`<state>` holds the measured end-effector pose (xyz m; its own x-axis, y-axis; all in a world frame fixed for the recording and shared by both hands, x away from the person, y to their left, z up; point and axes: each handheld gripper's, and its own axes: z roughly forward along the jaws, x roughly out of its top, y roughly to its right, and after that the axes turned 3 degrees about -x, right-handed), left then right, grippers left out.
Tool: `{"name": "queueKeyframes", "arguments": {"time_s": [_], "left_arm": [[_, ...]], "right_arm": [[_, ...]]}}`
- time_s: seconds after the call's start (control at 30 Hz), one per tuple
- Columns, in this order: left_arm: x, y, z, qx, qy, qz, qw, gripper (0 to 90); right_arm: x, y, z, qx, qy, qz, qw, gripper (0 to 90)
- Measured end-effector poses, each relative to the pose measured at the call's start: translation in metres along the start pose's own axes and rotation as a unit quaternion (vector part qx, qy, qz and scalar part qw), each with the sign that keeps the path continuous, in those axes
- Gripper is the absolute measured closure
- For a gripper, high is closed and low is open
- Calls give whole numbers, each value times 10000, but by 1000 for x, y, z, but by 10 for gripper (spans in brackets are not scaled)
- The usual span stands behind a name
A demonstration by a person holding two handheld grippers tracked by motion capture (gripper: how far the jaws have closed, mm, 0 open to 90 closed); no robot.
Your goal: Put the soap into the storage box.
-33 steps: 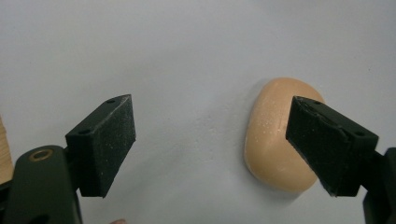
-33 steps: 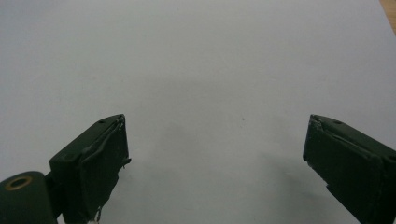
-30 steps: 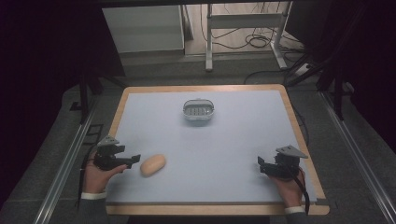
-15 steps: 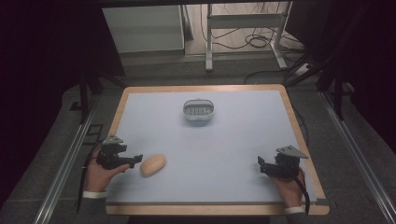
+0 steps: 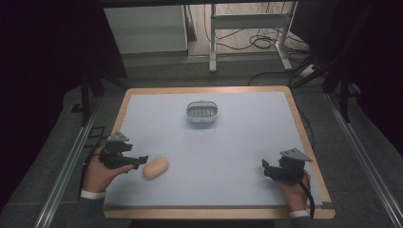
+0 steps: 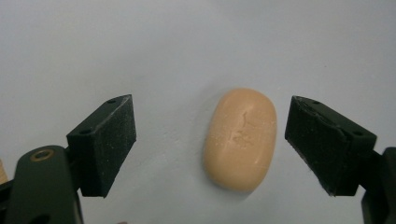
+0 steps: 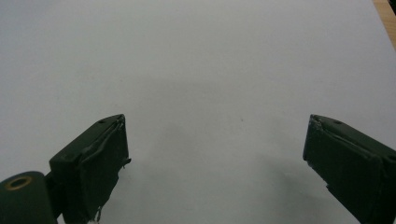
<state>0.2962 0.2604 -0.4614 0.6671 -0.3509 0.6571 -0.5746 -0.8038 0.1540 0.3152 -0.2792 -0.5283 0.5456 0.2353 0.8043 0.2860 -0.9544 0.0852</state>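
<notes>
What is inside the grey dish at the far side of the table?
The grey dish shows a ribbed or slotted floor with nothing lying on it. Whatever sits under that floor is covered. The soap lies apart, by the left tool.

A small grey dish (image 5: 202, 112) with an oval rim stands on the table, far ahead of the left gripper (image 5: 138, 160) and off to its right, well apart from it; inside it there seems to be a ribbed or slotted bottom, but the view is too small to be sure; the table (image 5: 237, 156) has a pale blue-grey top with a wooden edge; beyond the far edge, on the floor, stand a white frame (image 5: 247, 28) and some dark cables (image 5: 259, 45).
</notes>
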Motion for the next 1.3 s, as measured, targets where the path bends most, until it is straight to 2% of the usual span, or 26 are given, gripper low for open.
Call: {"name": "queueKeyframes", "arguments": {"time_s": [0.17, 0.4, 0.57, 0.87, 0.93, 1.0, 1.03, 1.3], "left_arm": [[5, 5, 4, -51, -149, 124, 9998, 168], [6, 10, 12, -125, -334, 184, 9992, 169], [6, 14, 24, -176, -605, 283, 9976, 168], [4, 18, 42, -212, -860, 335, 9955, 168], [3, 21, 49, -252, -1006, 379, 9939, 168], [3, 21, 51, -247, -1038, 398, 9935, 168], [2, 22, 55, -250, -1140, 436, 9922, 168], [-4, 23, 68, -152, -1365, 457, 9895, 177]], "right_arm": [[0, -2, 0, -49, 11, -89, 9999, 66], [0, -3, 0, -61, 15, -118, 9999, 66], [0, -4, 0, -90, -9, -175, 9998, 66], [0, -4, 1, -93, -45, -172, 9998, 66], [0, -4, 1, -91, -53, -170, 9998, 66], [0, -4, 1, -90, -50, -169, 9998, 66], [0, -4, 1, -90, -47, -160, 9998, 66], [0, -3, 1, -99, -70, -145, 9998, 66]]}}
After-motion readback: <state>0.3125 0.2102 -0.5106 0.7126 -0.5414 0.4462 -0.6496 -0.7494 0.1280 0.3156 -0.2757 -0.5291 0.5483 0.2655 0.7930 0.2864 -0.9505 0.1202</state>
